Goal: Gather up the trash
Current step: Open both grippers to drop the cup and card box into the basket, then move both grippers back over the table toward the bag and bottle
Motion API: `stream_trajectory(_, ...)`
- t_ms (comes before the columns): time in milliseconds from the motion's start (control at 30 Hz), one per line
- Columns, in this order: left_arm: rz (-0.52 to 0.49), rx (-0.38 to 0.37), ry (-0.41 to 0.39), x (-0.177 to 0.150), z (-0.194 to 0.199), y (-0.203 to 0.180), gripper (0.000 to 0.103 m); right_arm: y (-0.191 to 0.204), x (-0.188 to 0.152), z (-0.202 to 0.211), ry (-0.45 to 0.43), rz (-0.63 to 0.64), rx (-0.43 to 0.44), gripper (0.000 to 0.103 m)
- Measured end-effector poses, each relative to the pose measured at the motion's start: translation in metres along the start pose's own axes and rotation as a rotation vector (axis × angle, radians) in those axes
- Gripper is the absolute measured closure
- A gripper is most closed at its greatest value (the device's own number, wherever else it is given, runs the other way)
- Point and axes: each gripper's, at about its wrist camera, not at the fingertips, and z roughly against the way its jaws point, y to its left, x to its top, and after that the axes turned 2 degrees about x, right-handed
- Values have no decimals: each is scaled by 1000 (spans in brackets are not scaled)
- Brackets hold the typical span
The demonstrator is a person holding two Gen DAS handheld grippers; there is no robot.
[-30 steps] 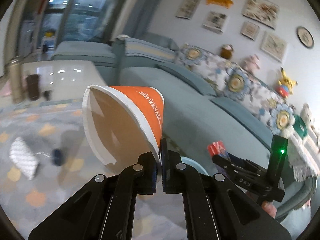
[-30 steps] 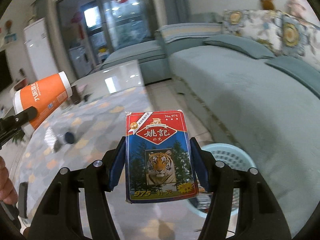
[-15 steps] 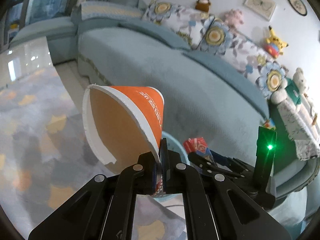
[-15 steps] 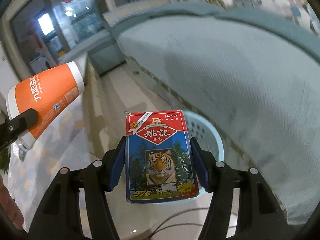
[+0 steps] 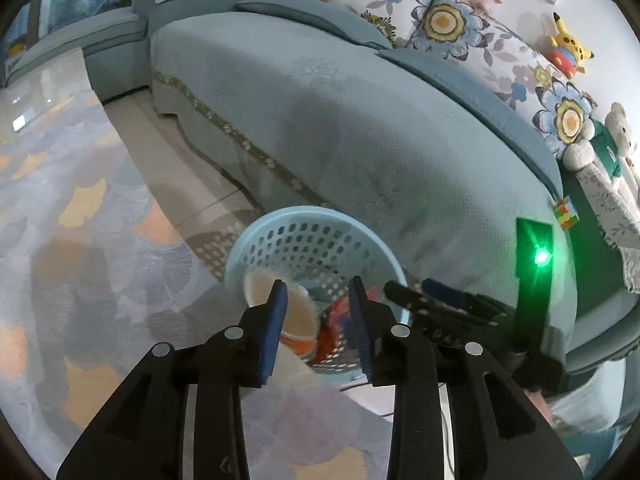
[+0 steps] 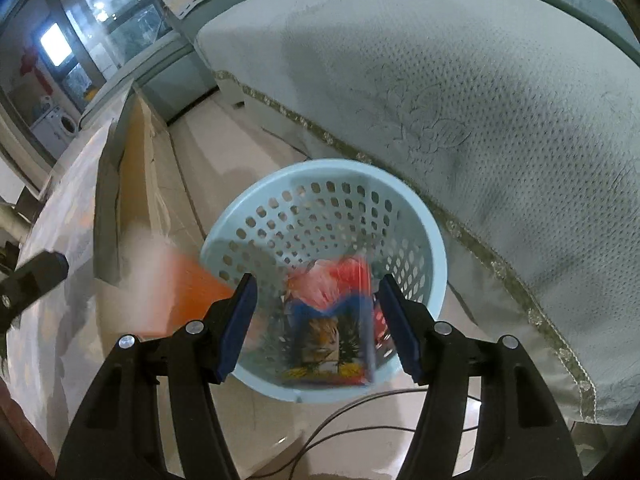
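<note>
Trash mid-drop: orange cup (image 5: 296,320) blurred at the basket (image 6: 434,256) rim, card box (image 6: 332,328) blurred inside it. Left gripper (image 5: 318,316) and right gripper (image 6: 316,320) both opening, jaws clear of the items, aimed down so they fall in. Sofa (image 6: 480,100) close beside; floor open elsewhere

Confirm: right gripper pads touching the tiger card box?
Apart. Right wrist view: the blurred card box sits down in the basket between the right gripper's opening jaws, with basket mesh showing beside each pad.
</note>
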Motion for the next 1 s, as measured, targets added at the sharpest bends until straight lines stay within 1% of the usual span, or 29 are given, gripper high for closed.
stream_trajectory(100,17,-5,-8,2,4,4,73,-1,-1,7,-10,5,-1,43)
stream_trajectory(300,17,-8,-31,3,12,3,73,7,0,19,-38,35,19,43)
stream_trajectory(433,12,0,-55,4,24,2,73,22,-1,31,-69,78,42,43)
stream_trajectory(500,17,4,-75,5,37,5,73,32,0,39,-89,107,54,43)
stream_trajectory(567,31,9,-96,6,51,11,68,46,1,51,-113,147,65,43)
stream_trajectory(633,44,34,-125,7,71,20,64,65,0,63,-145,193,76,43)
stream_trajectory(700,61,60,-157,5,94,33,63,81,0,74,-175,235,90,43)
stream_trajectory(733,71,69,-170,5,104,40,63,93,0,81,-192,260,115,43)
stream_trajectory(800,98,116,-202,1,129,58,62,115,-1,90,-212,303,160,43)
stream_trajectory(933,186,213,-266,-11,176,101,57,164,-2,96,-220,386,239,43)
stream_trajectory(1000,248,253,-296,-21,198,128,53,193,-5,97,-223,438,265,43)
